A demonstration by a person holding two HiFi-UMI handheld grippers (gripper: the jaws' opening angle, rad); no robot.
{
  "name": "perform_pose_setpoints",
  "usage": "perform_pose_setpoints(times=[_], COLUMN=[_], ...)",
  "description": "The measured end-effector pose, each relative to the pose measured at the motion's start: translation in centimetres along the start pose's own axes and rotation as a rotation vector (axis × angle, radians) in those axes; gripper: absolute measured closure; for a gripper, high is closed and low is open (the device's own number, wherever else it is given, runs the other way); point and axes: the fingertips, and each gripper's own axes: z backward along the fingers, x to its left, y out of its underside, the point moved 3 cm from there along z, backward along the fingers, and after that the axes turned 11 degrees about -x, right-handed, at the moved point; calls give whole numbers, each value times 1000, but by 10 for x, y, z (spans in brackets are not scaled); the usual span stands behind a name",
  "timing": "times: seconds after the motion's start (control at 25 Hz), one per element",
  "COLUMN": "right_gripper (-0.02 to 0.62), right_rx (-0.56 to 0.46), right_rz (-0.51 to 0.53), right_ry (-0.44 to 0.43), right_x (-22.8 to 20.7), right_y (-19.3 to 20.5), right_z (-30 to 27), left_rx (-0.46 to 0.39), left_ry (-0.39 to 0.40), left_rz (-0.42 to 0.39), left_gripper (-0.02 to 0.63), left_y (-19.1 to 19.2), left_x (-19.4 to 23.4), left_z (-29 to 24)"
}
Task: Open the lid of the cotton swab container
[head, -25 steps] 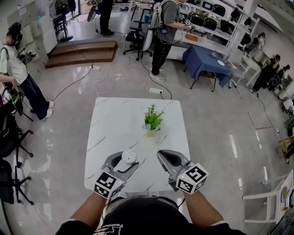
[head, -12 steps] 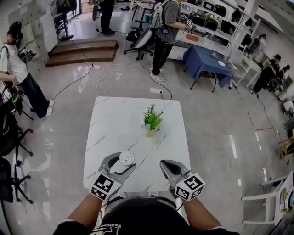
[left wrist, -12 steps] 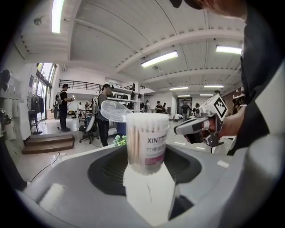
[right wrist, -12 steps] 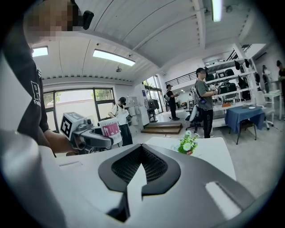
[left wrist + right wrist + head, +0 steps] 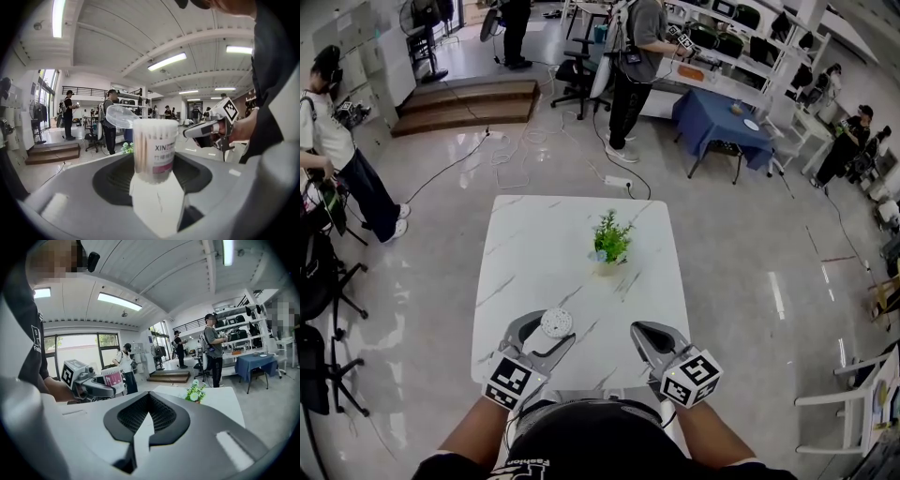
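Standing at a white marbled table (image 5: pixel 544 253), the person holds both grippers over its near edge. The left gripper (image 5: pixel 549 328) clamps the swab container (image 5: pixel 154 150) upright, its clear lid (image 5: pixel 121 116) tipped open (swab tips exposed). The right gripper (image 5: pixel 643 332), just beside it, is closed on nothing. A plant (image 5: pixel 610 242) sits mid-table. Around it are a glossy floor (image 5: pixel 741 262), cables (image 5: pixel 525 150), a blue table (image 5: pixel 722 127) and several people.

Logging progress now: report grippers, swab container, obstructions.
Left gripper shut on cotton swab container, upright. Lid tilted up, open. Right gripper shut, empty, apart from it. Nothing in the way.
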Motion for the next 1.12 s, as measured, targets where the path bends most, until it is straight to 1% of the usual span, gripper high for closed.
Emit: perform_pose_setpoints(times=[0.32,1.12], right_gripper=[597,595], right_rx=[6,10], right_rz=[5,16], right_ry=[-7,-9], right_x=[2,5], right_y=[0,-4], right_z=[-4,0], left_rx=[-4,-2], left_ry=[-18,17], left_rz=[1,-14], left_gripper=[302,302], left_y=[-1,-4], left_x=[5,-7], left_z=[5,2])
